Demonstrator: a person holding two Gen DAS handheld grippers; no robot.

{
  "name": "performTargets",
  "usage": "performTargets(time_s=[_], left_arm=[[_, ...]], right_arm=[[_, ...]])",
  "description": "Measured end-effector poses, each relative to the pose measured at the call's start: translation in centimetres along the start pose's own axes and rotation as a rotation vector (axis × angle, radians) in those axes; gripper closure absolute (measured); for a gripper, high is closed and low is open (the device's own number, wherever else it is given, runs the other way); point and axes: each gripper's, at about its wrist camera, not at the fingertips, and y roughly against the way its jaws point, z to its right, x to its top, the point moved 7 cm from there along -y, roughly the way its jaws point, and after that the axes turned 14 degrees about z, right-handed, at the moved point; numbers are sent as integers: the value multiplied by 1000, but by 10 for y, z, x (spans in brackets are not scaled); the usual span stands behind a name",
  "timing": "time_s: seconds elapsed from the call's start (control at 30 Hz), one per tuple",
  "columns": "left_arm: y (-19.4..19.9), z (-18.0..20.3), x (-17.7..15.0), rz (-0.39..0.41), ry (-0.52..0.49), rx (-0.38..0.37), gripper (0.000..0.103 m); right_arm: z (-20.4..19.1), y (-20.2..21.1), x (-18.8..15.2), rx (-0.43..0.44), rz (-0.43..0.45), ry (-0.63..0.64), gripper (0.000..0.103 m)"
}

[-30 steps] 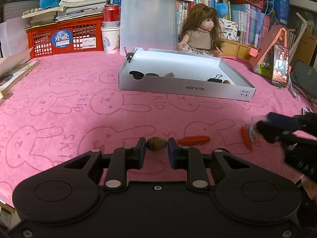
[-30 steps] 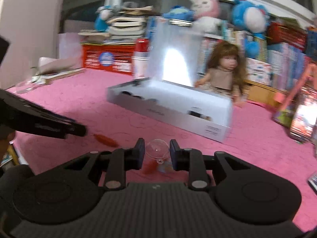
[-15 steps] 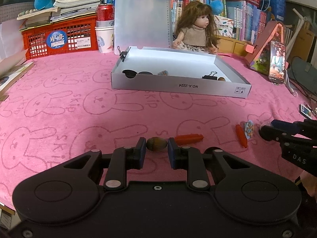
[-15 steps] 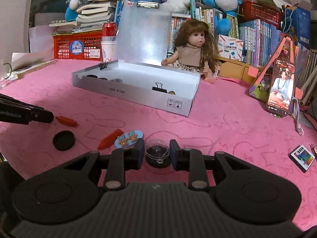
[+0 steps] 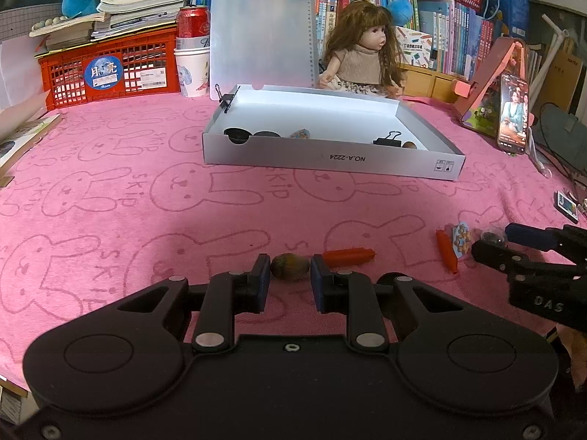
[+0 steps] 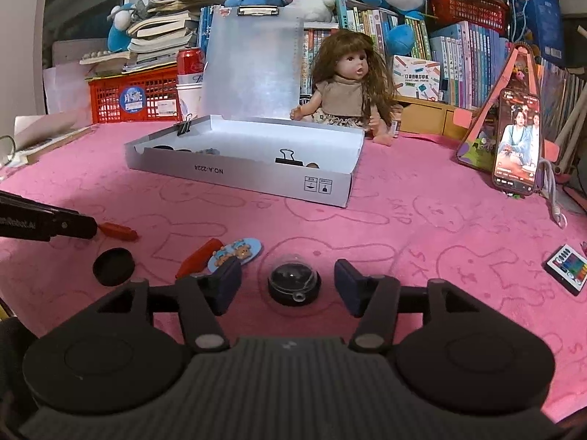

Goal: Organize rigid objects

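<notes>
Two grippers differ: left gripper [image 5: 290, 279] stays clamped on the brown nut [image 5: 290, 266], right gripper [image 6: 289, 286] fingers opening, releasing the domed capsule [image 6: 292, 284] onto the tabletop [image 6: 422, 220], unboxed.

The left gripper [image 5: 290, 283] is a matte black plastic body with two round raised discs, silver pivot pins on angular linkage arms, small screws along its edge and blue pads on its fingers. The right gripper [image 6: 288, 288] is similar, with a ribbed black top and dark blue pads; its side carries pale "DAS" lettering.
</notes>
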Motion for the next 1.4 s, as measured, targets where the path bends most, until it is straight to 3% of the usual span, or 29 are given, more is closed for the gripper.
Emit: performTargets(time_s=[0.2,0.37,0.43,0.57,1.4], left_arm=[[-2,2,0,-1,2,-1,80],[-2,1,0,-1,2,-1,80],[-2,1,0,-1,3,-1,80],[-3,3,1,3,5,-2,80],[1,3,17,39,27,-4,81]], right_arm=[[1,-1,-3,-77,39,-8,33],[-1,2,-8,-76,52,-28,33],[-1,2,-8,-78,58,-39,39],[-1,2,-8,-83,65,-62,66],[2,4,13,-109,82,-76,66]])
